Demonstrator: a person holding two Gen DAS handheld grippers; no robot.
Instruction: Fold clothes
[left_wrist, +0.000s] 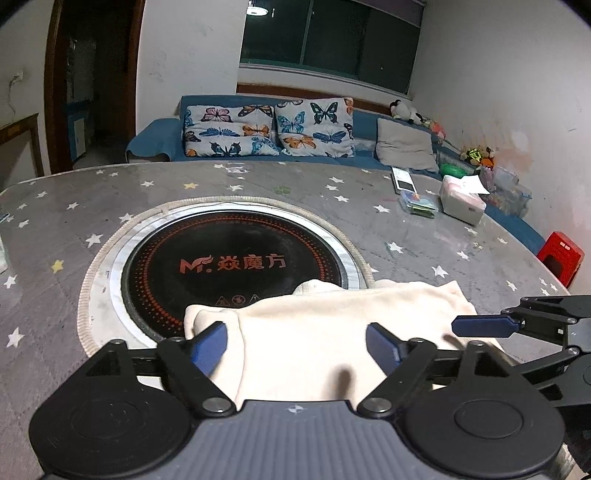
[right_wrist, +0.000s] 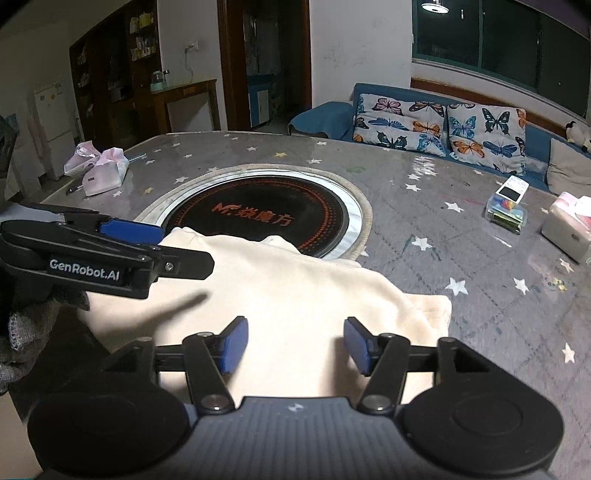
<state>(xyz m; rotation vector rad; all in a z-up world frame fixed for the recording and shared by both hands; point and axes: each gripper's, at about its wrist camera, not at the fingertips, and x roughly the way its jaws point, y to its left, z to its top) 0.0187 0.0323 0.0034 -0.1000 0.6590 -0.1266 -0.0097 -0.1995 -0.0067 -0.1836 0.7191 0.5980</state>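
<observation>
Two hand-held grippers, left (left_wrist: 295, 345), right (right_wrist: 295, 343), spread above cream garment (right_wrist: 295, 288)

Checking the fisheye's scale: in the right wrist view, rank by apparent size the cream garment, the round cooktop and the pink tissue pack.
1. Cream garment, though nearest the camera.
2. Round cooktop.
3. Pink tissue pack.

grey star-print table (left_wrist: 332, 229) carries a cream garment (left_wrist: 314, 332), tissue boxes (right_wrist: 105, 171), a remote (right_wrist: 511, 190) and a built-in cooktop (left_wrist: 232, 266).
</observation>
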